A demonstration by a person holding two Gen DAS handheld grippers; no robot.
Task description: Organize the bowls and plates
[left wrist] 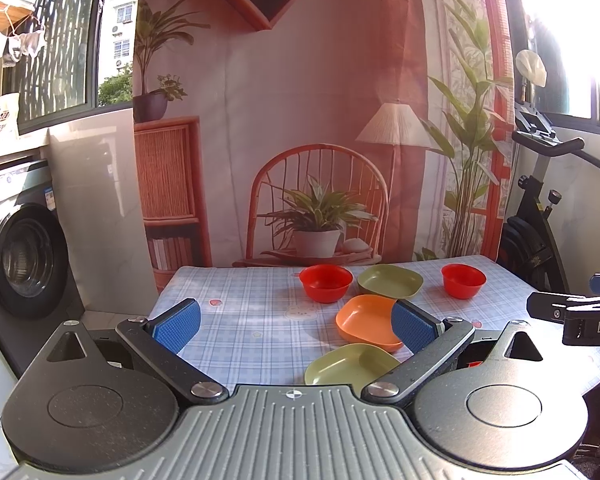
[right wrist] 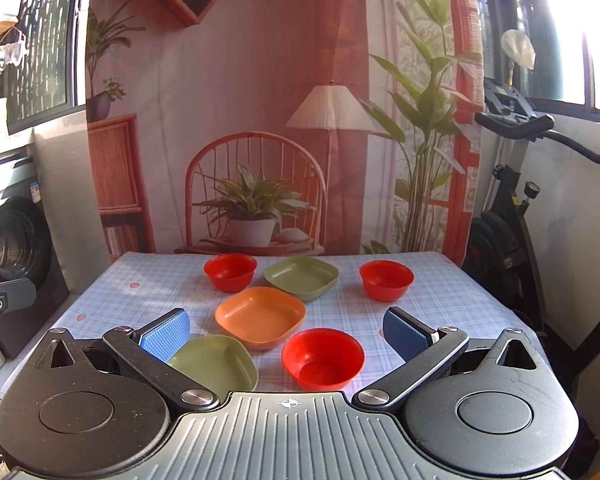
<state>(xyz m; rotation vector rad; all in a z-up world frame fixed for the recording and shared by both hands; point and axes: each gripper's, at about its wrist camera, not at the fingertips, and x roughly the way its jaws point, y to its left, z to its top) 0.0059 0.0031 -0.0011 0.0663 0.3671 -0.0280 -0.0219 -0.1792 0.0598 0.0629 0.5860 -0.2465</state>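
Note:
On the checked tablecloth (right wrist: 440,300) stand three red bowls: far left (right wrist: 230,272), far right (right wrist: 386,280) and near (right wrist: 322,358). Square plates lie among them: a green one at the back (right wrist: 302,276), an orange one in the middle (right wrist: 260,316), a green one near the front (right wrist: 216,364). My right gripper (right wrist: 286,334) is open and empty, above the near bowl and orange plate. My left gripper (left wrist: 296,326) is open and empty, left of the orange plate (left wrist: 366,322) and near green plate (left wrist: 348,366). The left wrist view also shows two red bowls (left wrist: 326,282) (left wrist: 463,280) and the back green plate (left wrist: 390,282).
A washing machine (left wrist: 24,256) stands left of the table. An exercise bike (right wrist: 508,224) stands at the right. A printed backdrop (right wrist: 260,120) hangs behind the table's far edge. The right gripper's body (left wrist: 572,316) shows at the right of the left wrist view.

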